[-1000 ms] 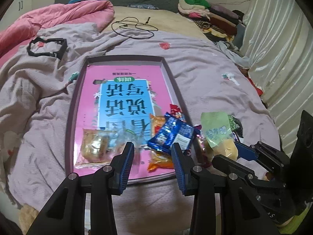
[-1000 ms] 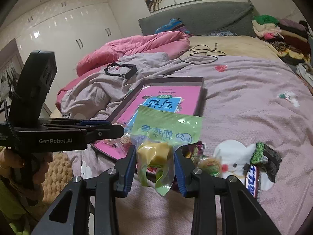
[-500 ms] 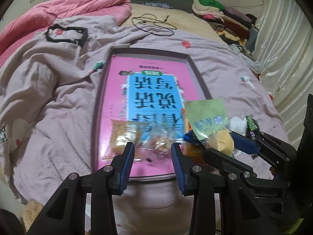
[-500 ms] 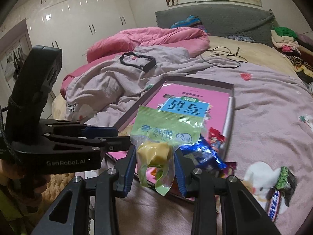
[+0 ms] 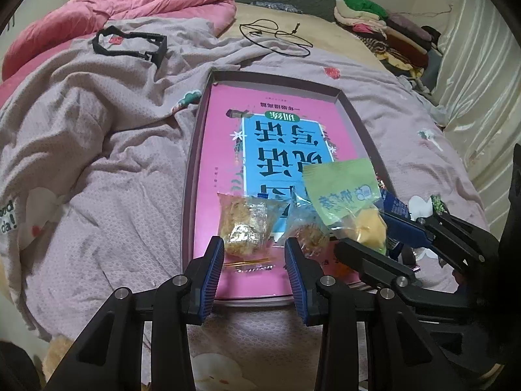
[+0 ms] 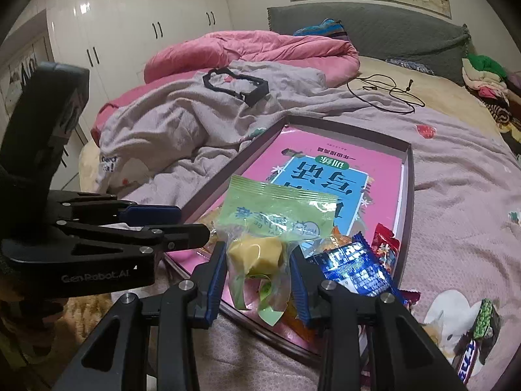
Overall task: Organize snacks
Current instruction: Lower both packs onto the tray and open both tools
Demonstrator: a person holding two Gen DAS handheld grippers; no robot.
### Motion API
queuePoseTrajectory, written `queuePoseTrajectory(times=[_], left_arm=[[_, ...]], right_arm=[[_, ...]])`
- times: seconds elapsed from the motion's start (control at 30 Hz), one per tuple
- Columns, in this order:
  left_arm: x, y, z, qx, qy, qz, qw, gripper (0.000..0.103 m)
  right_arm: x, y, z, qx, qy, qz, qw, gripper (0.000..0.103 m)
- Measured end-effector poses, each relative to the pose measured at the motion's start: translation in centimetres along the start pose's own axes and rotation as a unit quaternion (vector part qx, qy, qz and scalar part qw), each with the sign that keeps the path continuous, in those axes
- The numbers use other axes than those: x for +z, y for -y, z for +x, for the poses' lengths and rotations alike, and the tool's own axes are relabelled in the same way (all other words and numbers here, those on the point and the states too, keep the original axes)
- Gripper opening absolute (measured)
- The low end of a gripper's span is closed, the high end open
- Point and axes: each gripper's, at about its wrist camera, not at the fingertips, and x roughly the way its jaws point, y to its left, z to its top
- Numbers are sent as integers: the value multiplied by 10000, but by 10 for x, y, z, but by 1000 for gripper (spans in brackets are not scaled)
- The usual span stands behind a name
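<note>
A shallow tray (image 5: 353,115) lined with a pink and blue book cover lies on the bed, also in the right wrist view (image 6: 408,176). My right gripper (image 6: 257,272) is shut on a green packet with a yellow cake (image 6: 260,254), held over the tray's near right corner; the packet shows in the left wrist view (image 5: 345,192). My left gripper (image 5: 255,268) is open and empty over the tray's near edge, just in front of two clear cake packets (image 5: 244,228). A blue snack packet (image 6: 355,267) and a red one (image 6: 386,247) lie in the tray's corner.
More snacks, a green-wrapped one (image 6: 486,319) and a white-lettered bar (image 6: 469,355), lie on the purple blanket right of the tray. A black frame (image 5: 130,44), a black cable (image 5: 276,34), a pink quilt (image 5: 114,6) and folded clothes (image 5: 374,16) lie farther back.
The right gripper has carried the green packet leftward from the blanket to over the tray's near corner. The left gripper has shifted left, so the tray sits more to the right in its view.
</note>
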Motion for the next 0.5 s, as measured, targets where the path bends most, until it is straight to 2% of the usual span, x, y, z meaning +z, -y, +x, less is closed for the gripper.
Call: queuePoseTrajectory(times=[0.1,0.5], left_arm=[[-1,0,3,27,-37,11,10000,38],[-1,3,6,-4,-74,2,10000,40]], right_arm=[[0,-1,7,-33,-73,-3,10000,37],[-5,5,11,-85,-102,71,9999,39]])
